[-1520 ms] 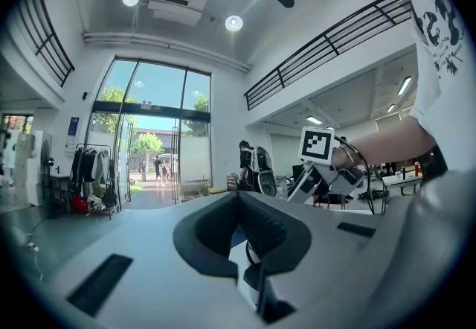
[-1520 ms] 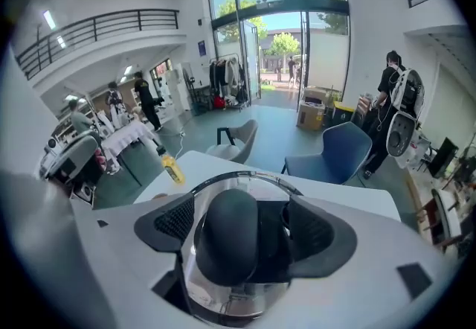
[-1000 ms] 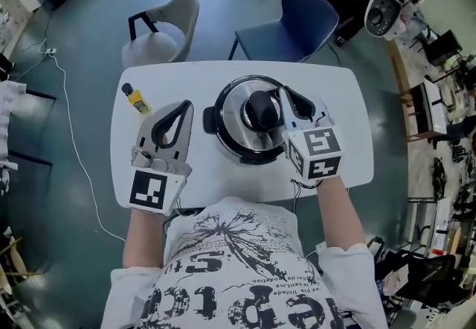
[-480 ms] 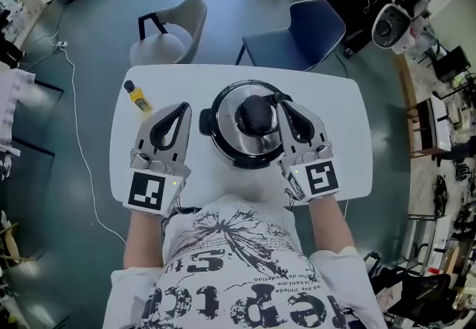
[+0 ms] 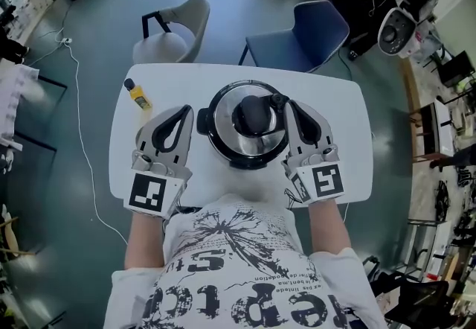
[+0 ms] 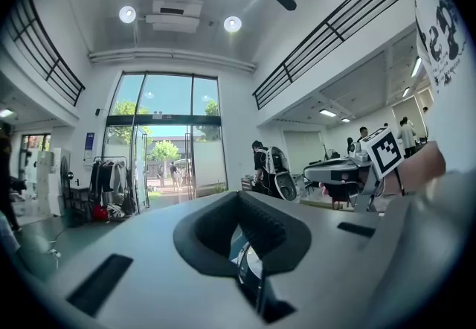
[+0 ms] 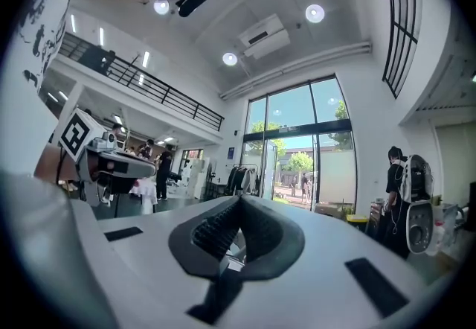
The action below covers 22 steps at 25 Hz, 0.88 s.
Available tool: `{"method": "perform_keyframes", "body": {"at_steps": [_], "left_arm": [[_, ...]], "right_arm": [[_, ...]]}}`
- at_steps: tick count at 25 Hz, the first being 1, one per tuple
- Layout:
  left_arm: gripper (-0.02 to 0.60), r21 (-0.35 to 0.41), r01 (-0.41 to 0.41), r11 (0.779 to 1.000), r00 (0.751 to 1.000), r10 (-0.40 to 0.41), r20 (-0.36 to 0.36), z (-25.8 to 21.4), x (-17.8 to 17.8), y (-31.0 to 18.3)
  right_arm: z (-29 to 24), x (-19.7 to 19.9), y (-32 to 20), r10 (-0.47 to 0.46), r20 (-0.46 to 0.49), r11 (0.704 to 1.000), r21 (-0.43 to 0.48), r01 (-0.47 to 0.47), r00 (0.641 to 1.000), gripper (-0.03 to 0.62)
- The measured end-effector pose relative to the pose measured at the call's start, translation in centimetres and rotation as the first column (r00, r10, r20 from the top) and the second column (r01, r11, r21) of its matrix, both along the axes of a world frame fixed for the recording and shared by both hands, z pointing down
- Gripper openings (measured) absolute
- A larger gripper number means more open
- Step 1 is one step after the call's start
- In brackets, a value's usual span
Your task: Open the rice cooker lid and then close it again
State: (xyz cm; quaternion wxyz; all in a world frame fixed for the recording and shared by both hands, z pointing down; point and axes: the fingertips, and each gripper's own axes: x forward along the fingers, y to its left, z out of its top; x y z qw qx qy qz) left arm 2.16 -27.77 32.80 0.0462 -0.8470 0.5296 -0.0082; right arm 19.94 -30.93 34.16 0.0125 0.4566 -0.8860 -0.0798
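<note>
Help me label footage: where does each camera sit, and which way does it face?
Head view: on the head, steeply down onto the rice cooker; left gripper, right gripper, forearms show.
Left gripper view: on that gripper, level along its fingers toward glass doors; shirt at right.
Right gripper view: likewise; shirt at left.
Shared: those glass doors.

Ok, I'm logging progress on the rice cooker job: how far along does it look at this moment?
Done: unclear. The lid sits closed on the rice cooker, which fits the start or the end. In hand: nothing; the left gripper and right gripper flank the cooker, both shut and empty. Left: if it was never opened, the whole open-and-close.
</note>
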Motion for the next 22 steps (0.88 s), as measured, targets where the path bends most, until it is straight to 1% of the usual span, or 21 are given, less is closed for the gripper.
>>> {"method": "perform_keyframes", "body": {"at_steps": [7, 18, 22], "left_arm": [[0.014, -0.004, -0.002, 1.000, 1.000, 0.002, -0.009, 0.1, 0.5, -0.3], [0.014, -0.011, -0.009, 1.000, 1.000, 0.009, -0.017, 0.4, 1.1, -0.7], [0.014, -0.014, -0.019, 1.000, 1.000, 0.018, -0.017, 0.8, 1.7, -0.8]], "right_arm": [[0.5, 0.2, 0.2, -0.004, -0.001, 1.000, -0.013, 0.004, 1.000, 0.011], [0.8, 1.6, -0.2, 0.028, 0.026, 0.999, -0.022, -0.028, 0.999, 0.011], [1.0, 2.1, -0.4, 0.039, 0.012, 0.999, -0.022, -0.039, 0.999, 0.011]]}}
